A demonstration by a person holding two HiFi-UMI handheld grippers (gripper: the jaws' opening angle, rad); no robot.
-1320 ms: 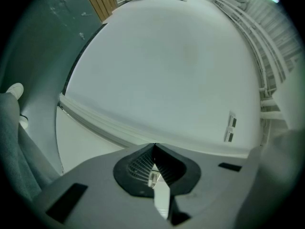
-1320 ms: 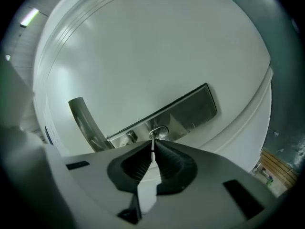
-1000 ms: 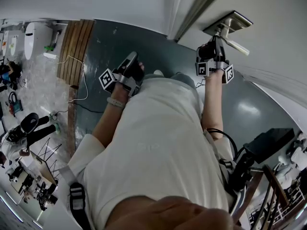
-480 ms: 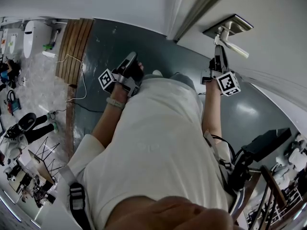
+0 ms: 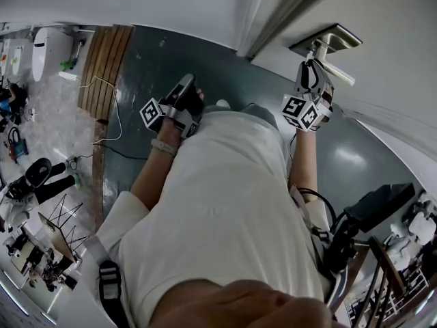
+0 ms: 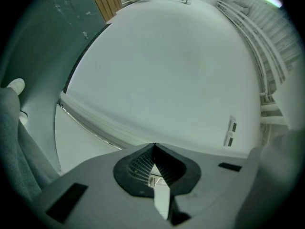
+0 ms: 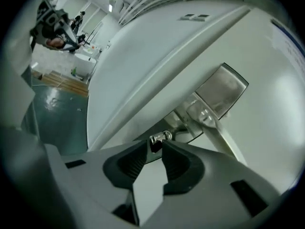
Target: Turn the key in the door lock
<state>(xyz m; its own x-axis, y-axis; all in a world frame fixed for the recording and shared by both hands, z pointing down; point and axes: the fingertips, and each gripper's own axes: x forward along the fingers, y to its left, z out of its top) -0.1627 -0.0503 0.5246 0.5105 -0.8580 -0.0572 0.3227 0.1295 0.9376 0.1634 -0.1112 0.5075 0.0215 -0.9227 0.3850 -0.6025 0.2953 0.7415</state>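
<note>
The key (image 7: 158,139) is sticking out of the door (image 7: 276,104) beside the handle plate (image 7: 221,89), sitting at the tips of the right gripper (image 7: 153,148). Its fingers have just been opening and are standing apart, not pressing the key. The left gripper (image 6: 153,148) is keeping its fingers closed on nothing.

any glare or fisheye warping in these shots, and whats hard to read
Head view: strong fisheye bends the door frame; a pale glare patch sits on the floor. Left gripper view: dark vignette at the corners, blank wall. Right gripper view: the key is small but readable, the handle plate shows soft sheen.
</note>
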